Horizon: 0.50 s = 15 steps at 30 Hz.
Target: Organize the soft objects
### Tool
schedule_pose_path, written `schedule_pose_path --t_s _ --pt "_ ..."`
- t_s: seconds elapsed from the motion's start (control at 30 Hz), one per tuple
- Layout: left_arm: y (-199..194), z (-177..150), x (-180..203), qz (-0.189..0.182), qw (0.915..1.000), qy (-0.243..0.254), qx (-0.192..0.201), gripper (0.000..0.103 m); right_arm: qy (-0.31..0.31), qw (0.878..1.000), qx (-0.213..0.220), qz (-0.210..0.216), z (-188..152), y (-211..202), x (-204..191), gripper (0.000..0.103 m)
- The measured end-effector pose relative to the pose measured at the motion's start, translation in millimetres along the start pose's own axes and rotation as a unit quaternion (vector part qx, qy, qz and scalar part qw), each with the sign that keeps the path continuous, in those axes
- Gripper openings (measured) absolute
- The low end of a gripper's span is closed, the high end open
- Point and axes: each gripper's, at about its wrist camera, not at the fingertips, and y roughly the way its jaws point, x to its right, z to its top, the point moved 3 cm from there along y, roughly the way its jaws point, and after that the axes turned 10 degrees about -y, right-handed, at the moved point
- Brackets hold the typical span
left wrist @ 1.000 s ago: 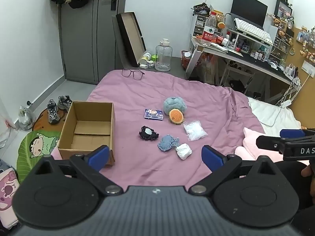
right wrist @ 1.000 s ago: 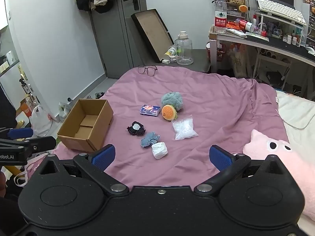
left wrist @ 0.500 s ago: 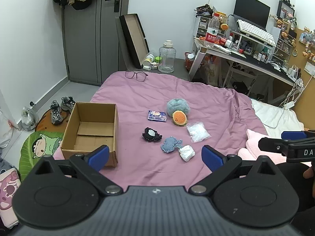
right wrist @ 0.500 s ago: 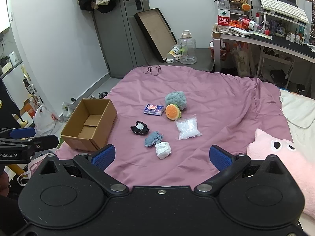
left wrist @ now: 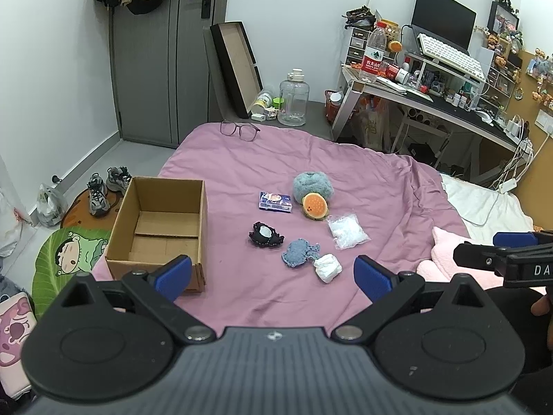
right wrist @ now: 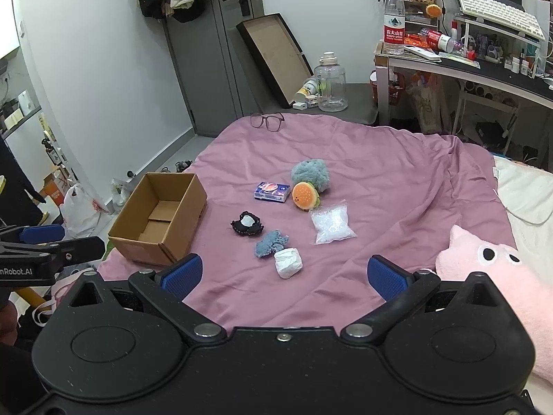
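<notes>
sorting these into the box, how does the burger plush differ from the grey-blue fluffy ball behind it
The burger plush is orange with a green edge and a little face; the fluffy ball is plain grey-blue. The burger plush looks smaller and smooth, the fluffy ball larger and shaggy. The burger plush leans against the fluffy ball. Both lie on the pink bedspread, outside the cardboard box.

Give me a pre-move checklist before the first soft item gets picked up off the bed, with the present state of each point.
1. Left gripper open and holding nothing: ok.
2. Right gripper open and holding nothing: ok.
3. Cardboard box upright, open at the top, nothing visible inside: ok.
4. White wad nearest both grippers, nothing lying on top of it: ok.
5. White wad apart from the blue knitted piece: cannot tell, their edges look to meet.
6. Glasses lie far from the pile: ok.
</notes>
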Motion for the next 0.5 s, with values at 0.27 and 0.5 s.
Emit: schedule_pose_path --t_s 0.27,0.5 --pt "0.6 -0.4 2.0 -0.001 1.0 -0.005 0.0 0.099 0.004 1.0 -0.002 0.003 0.5 1.4 2.7 0.103" --pt "-0.7 -1.3 -1.7 0.002 1.0 -0.002 0.005 0.099 0.003 1.0 -0.002 0.006 0.7 1.1 3.2 0.103"
